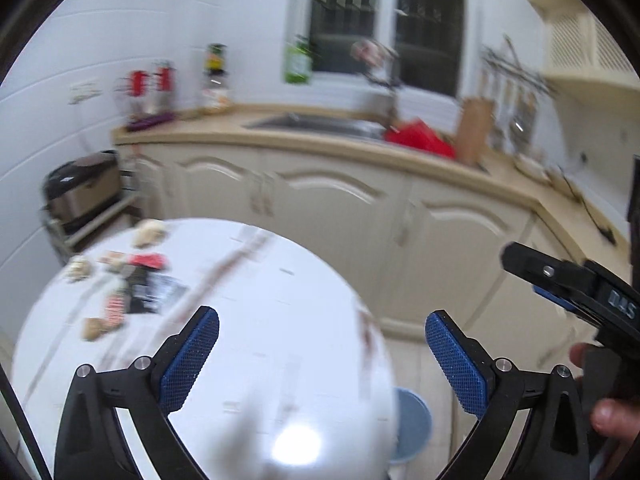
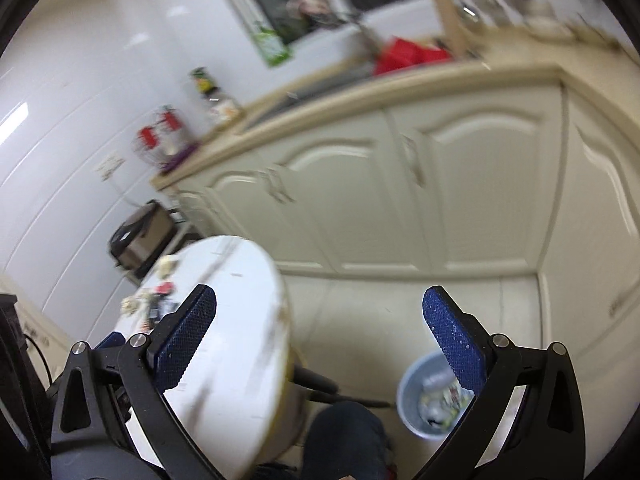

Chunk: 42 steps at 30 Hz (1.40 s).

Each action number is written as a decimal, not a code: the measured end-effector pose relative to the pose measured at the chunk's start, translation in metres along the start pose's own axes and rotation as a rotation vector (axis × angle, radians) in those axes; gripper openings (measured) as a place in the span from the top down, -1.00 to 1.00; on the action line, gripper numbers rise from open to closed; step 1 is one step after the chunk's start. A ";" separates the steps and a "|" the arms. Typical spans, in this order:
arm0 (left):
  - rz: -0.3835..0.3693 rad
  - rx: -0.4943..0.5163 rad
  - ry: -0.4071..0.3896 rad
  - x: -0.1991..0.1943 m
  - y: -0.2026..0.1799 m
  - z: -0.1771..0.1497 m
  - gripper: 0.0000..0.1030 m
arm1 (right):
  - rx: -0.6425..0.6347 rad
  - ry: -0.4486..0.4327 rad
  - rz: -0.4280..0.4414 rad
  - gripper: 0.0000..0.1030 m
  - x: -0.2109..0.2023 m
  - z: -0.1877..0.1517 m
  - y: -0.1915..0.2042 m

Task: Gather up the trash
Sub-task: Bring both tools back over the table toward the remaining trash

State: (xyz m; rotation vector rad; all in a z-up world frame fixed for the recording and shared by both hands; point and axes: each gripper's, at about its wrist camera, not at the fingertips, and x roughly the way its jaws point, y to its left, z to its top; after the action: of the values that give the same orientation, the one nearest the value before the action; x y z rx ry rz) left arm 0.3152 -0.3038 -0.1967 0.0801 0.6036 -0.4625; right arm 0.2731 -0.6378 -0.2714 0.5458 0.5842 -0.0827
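Several wrappers and crumpled scraps (image 1: 136, 292) lie in a blurred cluster on the far left of the round white table (image 1: 280, 320). My left gripper (image 1: 323, 314) hovers above the table, open, with nothing between its blue pads. My right gripper (image 2: 320, 294) is open and empty too, over the table's right edge and the floor. It shows side-on at the right of the left wrist view (image 1: 528, 276). A light blue bin (image 2: 416, 396) with trash inside stands on the floor right of the table (image 2: 240, 320). The scraps (image 2: 156, 300) show small at the table's far end.
Cream cabinets (image 2: 440, 200) run under a beige counter with a sink (image 1: 320, 124) and a red bag (image 1: 420, 138). A rice cooker (image 1: 84, 188) sits on a rack left of the table. A person's knee (image 2: 344, 432) is below the table edge.
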 end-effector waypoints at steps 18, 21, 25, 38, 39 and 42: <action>0.311 -0.243 -0.135 -0.137 0.132 -0.038 -0.98 | -0.354 -0.038 0.171 -1.00 0.012 -0.026 0.225; 0.342 -0.263 -0.137 -0.138 0.138 -0.036 -0.98 | -0.381 -0.032 0.176 -1.00 0.016 -0.031 0.243; 0.368 -0.280 -0.114 -0.131 0.144 -0.036 -0.98 | -0.409 -0.014 0.170 -1.00 0.026 -0.037 0.261; 0.339 -0.294 0.073 -0.035 0.195 -0.032 -0.98 | -0.488 0.124 0.125 -1.00 0.094 -0.048 0.279; 0.333 -0.294 0.102 -0.020 0.200 -0.032 -0.98 | -0.489 0.143 0.119 -1.00 0.102 -0.049 0.279; 0.318 -0.290 0.147 0.015 0.216 -0.028 -0.98 | -0.498 0.200 0.094 -1.00 0.133 -0.054 0.277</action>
State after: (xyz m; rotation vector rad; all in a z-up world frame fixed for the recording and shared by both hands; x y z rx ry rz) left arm 0.4064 -0.1105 -0.2414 -0.0662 0.7819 -0.0581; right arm 0.4191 -0.3623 -0.2523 0.0954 0.7431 0.2052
